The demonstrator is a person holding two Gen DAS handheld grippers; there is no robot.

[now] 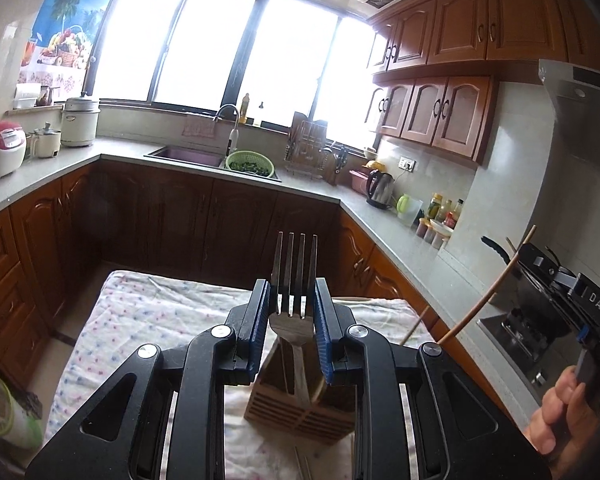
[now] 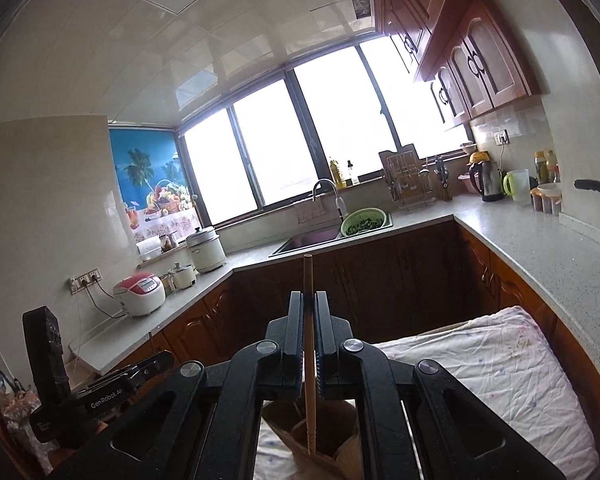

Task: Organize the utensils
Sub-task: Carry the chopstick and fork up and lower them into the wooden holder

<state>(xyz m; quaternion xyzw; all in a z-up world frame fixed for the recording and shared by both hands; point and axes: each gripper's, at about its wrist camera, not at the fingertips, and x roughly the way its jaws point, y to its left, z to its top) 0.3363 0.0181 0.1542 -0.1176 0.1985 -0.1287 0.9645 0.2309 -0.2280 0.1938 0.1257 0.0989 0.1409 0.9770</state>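
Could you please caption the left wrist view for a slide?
Left hand-held gripper holds a fork above the wooden holder on a cloth-covered table.

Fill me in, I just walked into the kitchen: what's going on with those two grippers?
A person is sorting utensils with a gripper in each hand. The left gripper grips a fork, and the right gripper is shut on a chopstick. Both hang above the wooden holder on the cloth-covered table.

Wooden holder [image 1: 300, 404] stands on the clothed table [image 1: 148, 312], fork [image 1: 295, 276] above it.
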